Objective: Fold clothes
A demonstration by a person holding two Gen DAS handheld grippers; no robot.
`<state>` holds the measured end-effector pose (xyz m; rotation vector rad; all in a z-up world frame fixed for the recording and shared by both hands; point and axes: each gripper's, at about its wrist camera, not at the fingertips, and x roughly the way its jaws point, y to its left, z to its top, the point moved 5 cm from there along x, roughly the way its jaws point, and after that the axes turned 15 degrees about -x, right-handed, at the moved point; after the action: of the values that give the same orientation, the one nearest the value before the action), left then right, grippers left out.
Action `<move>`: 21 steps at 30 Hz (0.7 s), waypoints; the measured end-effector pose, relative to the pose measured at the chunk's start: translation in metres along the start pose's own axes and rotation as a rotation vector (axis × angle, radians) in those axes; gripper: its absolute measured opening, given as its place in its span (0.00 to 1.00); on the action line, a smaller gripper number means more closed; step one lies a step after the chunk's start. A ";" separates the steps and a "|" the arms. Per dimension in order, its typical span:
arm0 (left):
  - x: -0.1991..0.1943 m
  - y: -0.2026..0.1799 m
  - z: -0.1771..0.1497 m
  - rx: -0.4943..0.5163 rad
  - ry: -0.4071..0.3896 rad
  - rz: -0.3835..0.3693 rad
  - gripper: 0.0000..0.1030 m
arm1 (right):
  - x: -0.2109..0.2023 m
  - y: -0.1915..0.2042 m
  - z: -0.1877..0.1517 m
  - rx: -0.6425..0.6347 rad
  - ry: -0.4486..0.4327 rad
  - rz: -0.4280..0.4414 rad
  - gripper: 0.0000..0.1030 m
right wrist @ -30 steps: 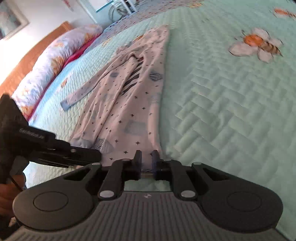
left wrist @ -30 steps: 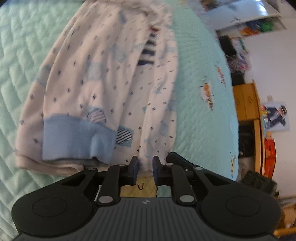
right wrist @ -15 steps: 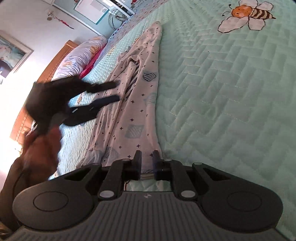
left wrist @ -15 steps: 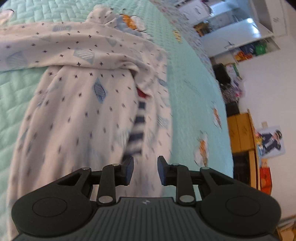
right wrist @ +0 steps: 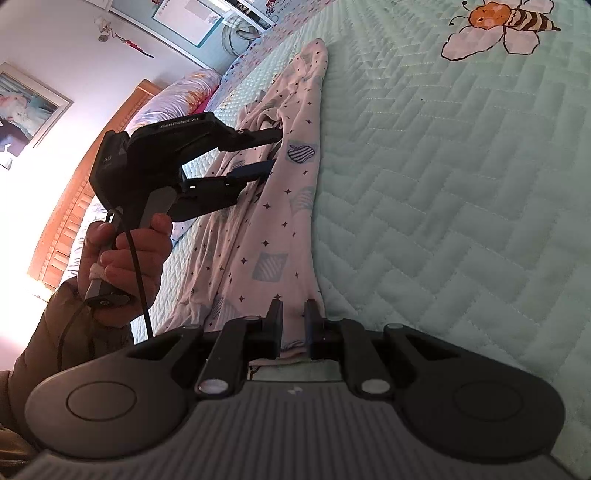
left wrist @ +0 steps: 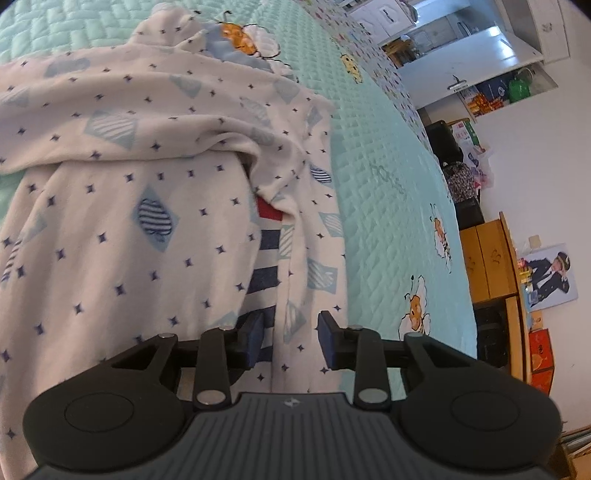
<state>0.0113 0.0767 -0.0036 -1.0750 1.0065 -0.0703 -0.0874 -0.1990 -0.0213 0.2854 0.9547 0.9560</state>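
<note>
Garment (right wrist: 280,236) hem pinched in right gripper (right wrist: 293,325) jaws.

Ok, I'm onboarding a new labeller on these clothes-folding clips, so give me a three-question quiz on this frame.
1. True or false: the right gripper is clamped on the garment's near edge.
2. The left gripper is: A) shut on a pillow, B) open over the garment's striped panel, C) out of sight.
3. What insect is printed on the bedspread?

Key
1. True: pale fabric sits pinched between the nearly closed jaws.
2. B: the jaws stand apart, with fabric between them unpinched.
3. A bee.
</note>
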 end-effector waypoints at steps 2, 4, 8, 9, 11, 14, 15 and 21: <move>0.002 -0.004 0.000 0.022 0.002 0.003 0.15 | 0.000 0.000 0.000 -0.001 0.000 0.000 0.12; 0.000 -0.005 0.001 0.026 -0.007 0.012 0.14 | 0.001 0.000 0.000 -0.007 0.001 -0.003 0.12; -0.013 -0.006 0.009 0.040 -0.062 0.044 0.07 | 0.002 0.001 0.001 -0.021 0.004 -0.013 0.12; -0.018 -0.006 0.010 0.044 -0.075 0.044 0.06 | 0.001 0.002 0.001 -0.022 0.005 -0.015 0.12; -0.027 -0.004 0.014 0.041 -0.103 0.048 0.03 | 0.002 0.002 0.001 -0.024 0.006 -0.016 0.12; -0.030 -0.001 0.017 0.018 -0.078 0.022 0.03 | 0.002 0.001 0.001 -0.023 0.005 -0.015 0.12; -0.027 -0.001 0.017 0.004 -0.049 0.002 0.03 | 0.002 0.001 0.001 -0.021 0.004 -0.014 0.12; -0.007 -0.001 0.006 0.020 -0.020 0.047 0.31 | 0.002 0.001 0.001 -0.019 0.005 -0.011 0.12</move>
<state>0.0120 0.0837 0.0027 -1.0314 1.0105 -0.0320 -0.0868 -0.1972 -0.0215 0.2623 0.9505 0.9558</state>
